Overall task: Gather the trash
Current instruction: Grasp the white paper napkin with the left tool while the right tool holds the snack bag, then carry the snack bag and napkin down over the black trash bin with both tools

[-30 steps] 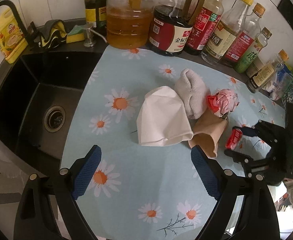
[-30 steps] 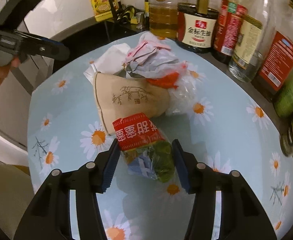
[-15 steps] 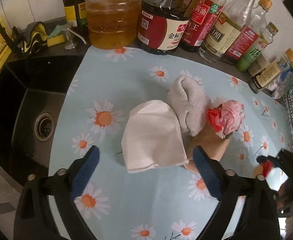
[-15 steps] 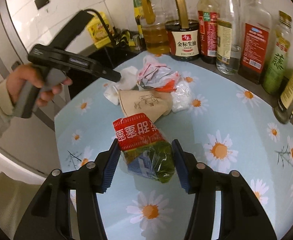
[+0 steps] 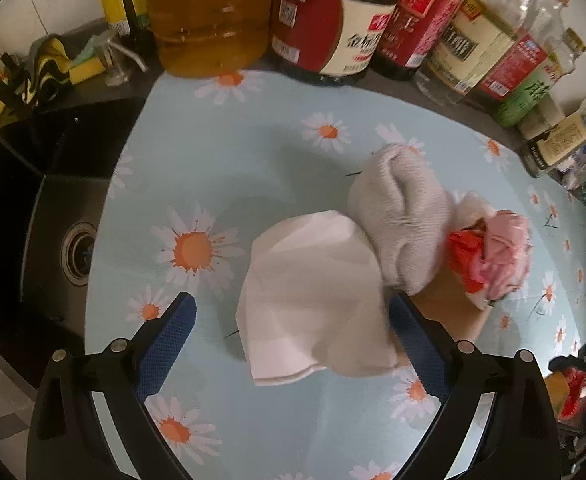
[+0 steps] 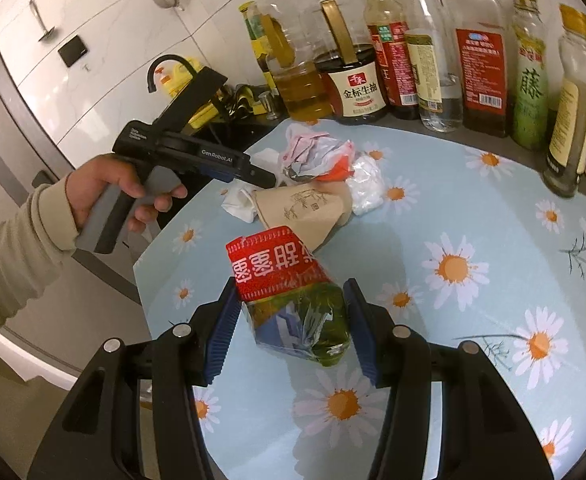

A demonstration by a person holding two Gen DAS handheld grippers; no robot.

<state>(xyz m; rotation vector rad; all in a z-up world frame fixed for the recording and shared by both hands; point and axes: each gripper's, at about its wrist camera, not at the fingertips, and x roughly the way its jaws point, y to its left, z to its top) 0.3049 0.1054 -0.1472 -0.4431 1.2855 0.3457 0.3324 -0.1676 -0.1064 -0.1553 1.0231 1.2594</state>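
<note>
Now the right tool (image 6: 291, 320) has lifted the snack packet (image 6: 289, 292) off the cloth (image 6: 473, 320).

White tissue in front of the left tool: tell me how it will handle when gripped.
The white tissue is creased and folded, so it probably crumples limply. It looks light and may drag across the daisy tablecloth. It overlaps the grey cloth, which could snag along.

A home kitchen: black sink (image 5: 41, 216), faucet (image 6: 161, 68), and oil and sauce bottles (image 6: 357, 76) against tiled wall
</note>
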